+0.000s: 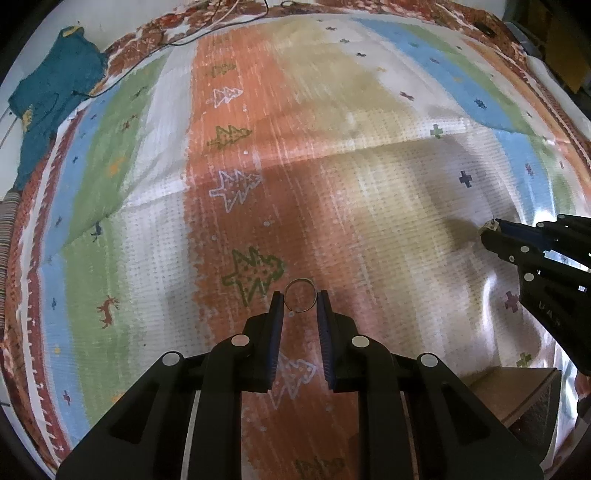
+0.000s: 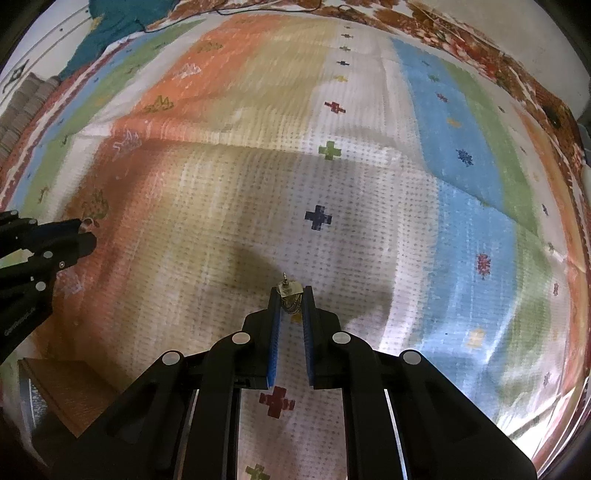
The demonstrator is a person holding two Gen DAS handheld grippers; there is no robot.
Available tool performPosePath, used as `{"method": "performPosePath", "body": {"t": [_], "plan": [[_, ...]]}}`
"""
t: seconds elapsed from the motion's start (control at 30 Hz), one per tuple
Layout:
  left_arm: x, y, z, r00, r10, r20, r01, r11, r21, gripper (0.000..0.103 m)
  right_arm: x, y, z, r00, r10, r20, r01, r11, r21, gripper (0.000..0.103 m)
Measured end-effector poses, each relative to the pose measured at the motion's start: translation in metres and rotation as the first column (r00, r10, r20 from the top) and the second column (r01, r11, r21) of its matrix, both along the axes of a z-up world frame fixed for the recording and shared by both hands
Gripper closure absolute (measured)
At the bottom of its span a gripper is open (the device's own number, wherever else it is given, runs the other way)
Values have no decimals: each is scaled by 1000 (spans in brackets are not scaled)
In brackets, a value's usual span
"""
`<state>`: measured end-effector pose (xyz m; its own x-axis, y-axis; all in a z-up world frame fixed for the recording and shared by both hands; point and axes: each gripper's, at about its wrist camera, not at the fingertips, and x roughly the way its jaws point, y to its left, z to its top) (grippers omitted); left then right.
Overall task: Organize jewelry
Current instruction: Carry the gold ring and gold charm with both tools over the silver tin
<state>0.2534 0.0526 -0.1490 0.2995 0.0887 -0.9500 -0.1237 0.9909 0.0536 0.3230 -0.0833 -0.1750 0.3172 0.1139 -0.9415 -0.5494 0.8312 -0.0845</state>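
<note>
ahead: you are facing open striped rug, nothing standing on it.
left far corner: teal cloth and cables are lying there.
near edge: wooden box is sitting between your grippers.

Silver ring upright; gold earring pinched.

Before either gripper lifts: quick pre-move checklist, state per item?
1. Left gripper closed on the ring: ok, pads touch both sides.
2. Right gripper closed on the earring: ok, pinched at the tips.
3. Earring seated deep enough: cannot tell, its post sticks out past the tips.
4. Grippers apart from each other: ok.
5. Wooden box open to receive: cannot tell, only a corner shows.
6. Patterned cloth caught in either grip: cannot tell.
</note>
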Motion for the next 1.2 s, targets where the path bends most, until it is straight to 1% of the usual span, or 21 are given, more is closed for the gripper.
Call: {"method": "performPosePath", "body": {"t": [0.4, 0.57, 0.83, 0.93, 1.13, 1.2], "plan": [[-7, 0, 9, 1000, 0, 16, -1, 1000, 4, 85, -7, -8, 15, 1000, -2, 21, 2, 1000, 21, 91], [-15, -1, 27, 998, 9, 54, -8, 1000, -29, 85, -12, -11, 24, 999, -7, 33, 5, 999, 38, 91], [-31, -7, 42, 997, 8, 72, -5, 999, -35, 85, -28, -16, 40, 999, -12, 52, 9, 998, 61, 91], [-37, -11, 52, 996, -13, 92, 16, 999, -29, 85, -36, -18, 48, 998, -13, 61, 8, 997, 83, 91], [-48, -12, 63, 993, -2, 115, 10, 998, -65, 85, -51, -20, 63, 997, -4, 76, -4, 993, 114, 91], [-52, -15, 67, 992, -5, 122, 13, 998, -67, 85, -54, -21, 65, 997, -4, 80, -6, 992, 122, 91]]}}
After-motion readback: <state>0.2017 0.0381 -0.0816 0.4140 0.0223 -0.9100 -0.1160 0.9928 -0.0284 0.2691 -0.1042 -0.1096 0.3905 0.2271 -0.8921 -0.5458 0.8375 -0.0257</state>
